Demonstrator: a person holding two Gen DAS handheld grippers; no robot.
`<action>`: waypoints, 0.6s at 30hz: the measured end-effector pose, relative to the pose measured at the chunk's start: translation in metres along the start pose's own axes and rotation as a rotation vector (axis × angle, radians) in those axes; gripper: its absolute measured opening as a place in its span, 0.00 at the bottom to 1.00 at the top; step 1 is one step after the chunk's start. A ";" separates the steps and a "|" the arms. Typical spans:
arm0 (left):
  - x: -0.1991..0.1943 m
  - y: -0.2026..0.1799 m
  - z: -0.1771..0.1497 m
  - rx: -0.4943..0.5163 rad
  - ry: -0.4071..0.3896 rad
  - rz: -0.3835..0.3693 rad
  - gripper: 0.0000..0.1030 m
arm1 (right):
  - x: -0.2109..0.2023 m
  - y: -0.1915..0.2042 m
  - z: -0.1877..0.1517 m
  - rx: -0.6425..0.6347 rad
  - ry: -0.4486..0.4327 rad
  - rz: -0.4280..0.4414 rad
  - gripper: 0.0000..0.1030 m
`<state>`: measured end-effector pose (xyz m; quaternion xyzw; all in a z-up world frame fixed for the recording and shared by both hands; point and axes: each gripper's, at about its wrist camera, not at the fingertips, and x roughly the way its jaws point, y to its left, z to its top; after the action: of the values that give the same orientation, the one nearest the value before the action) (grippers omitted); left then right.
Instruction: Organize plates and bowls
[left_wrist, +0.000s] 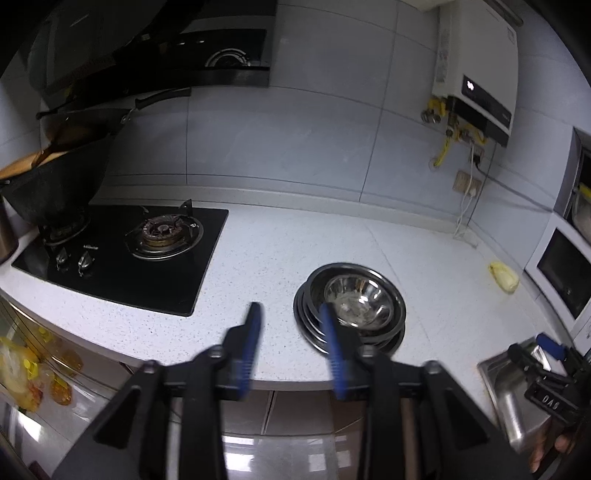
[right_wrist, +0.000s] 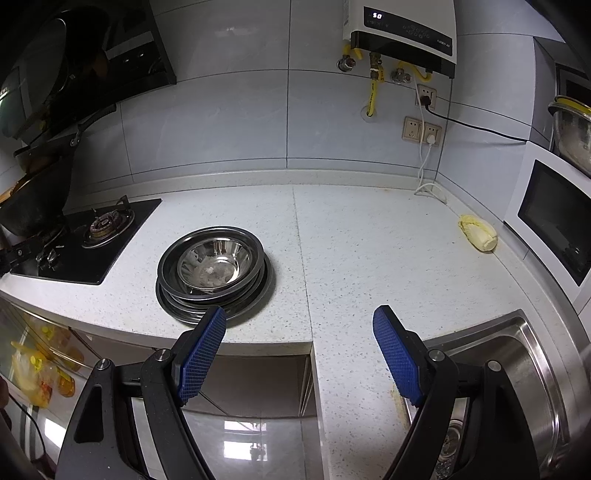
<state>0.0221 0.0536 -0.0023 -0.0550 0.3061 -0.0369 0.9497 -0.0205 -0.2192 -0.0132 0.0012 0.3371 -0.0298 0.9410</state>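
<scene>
A stack of steel plates (left_wrist: 314, 336) with a steel bowl (left_wrist: 356, 301) nested on top sits on the speckled white counter (left_wrist: 277, 251). It also shows in the right wrist view, plates (right_wrist: 255, 291) and bowl (right_wrist: 216, 266). My left gripper (left_wrist: 290, 314) is open and empty, just in front of the stack's near left rim. My right gripper (right_wrist: 299, 325) is open and empty, above the counter's front edge to the right of the stack. The right gripper also shows in the left wrist view (left_wrist: 532, 349) over the sink.
A black gas hob (left_wrist: 122, 254) with a dark wok (left_wrist: 55, 184) lies left of the stack. A steel sink (right_wrist: 517, 369) is at the right, a microwave (right_wrist: 554, 218) behind it. A yellow-white vegetable (right_wrist: 478, 232) lies near the wall. Cables hang from wall sockets (right_wrist: 421, 129).
</scene>
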 end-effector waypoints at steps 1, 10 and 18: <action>0.001 -0.002 0.000 0.004 0.008 -0.010 0.56 | -0.001 -0.001 -0.001 0.001 0.000 -0.001 0.75; -0.005 -0.019 0.001 0.037 -0.006 -0.036 0.57 | -0.011 -0.009 -0.004 0.014 -0.009 -0.024 0.75; -0.003 -0.033 -0.001 0.067 0.011 -0.040 0.57 | -0.019 -0.014 -0.008 0.028 -0.014 -0.042 0.75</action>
<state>0.0182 0.0214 0.0024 -0.0289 0.3088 -0.0665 0.9483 -0.0413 -0.2324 -0.0067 0.0068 0.3298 -0.0543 0.9424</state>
